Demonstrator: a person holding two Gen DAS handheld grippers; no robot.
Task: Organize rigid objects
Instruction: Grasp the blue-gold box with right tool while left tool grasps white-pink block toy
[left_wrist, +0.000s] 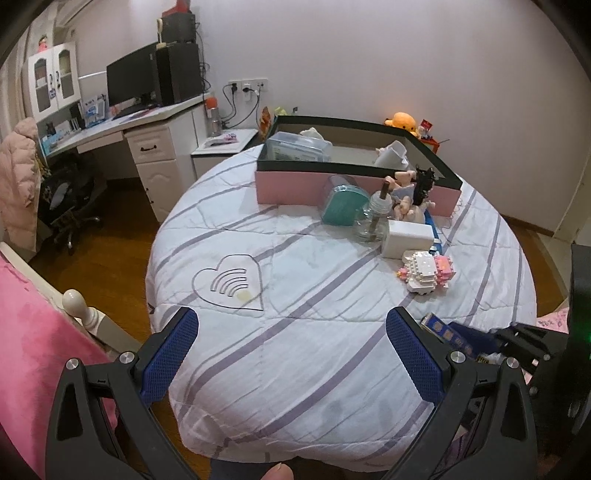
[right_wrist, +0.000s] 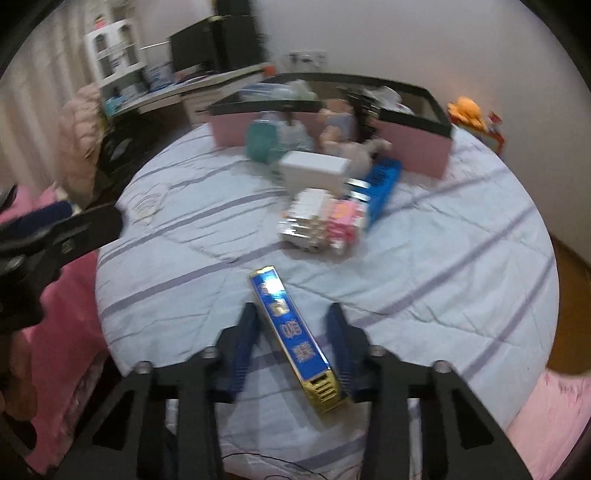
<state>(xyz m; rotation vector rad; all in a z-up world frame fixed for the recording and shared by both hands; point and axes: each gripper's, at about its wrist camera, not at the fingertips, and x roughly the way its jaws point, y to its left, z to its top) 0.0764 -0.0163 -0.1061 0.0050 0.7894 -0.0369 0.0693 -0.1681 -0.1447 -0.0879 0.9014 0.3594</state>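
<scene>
My left gripper is open and empty over the near part of the round bed. My right gripper is closed around a long blue and gold box, which lies slanted between its fingers and pokes forward; the box also shows at the lower right of the left wrist view. Farther on the bed lie a white and pink brick model, a white box, a glass jar, a teal container and a doll. Behind them stands a pink box with a black rim.
The bed has a white quilt with purple stripes. A flat blue box lies beside the white box. A desk with a monitor and a chair stand at the left. A pink blanket and a bedpost are at the near left.
</scene>
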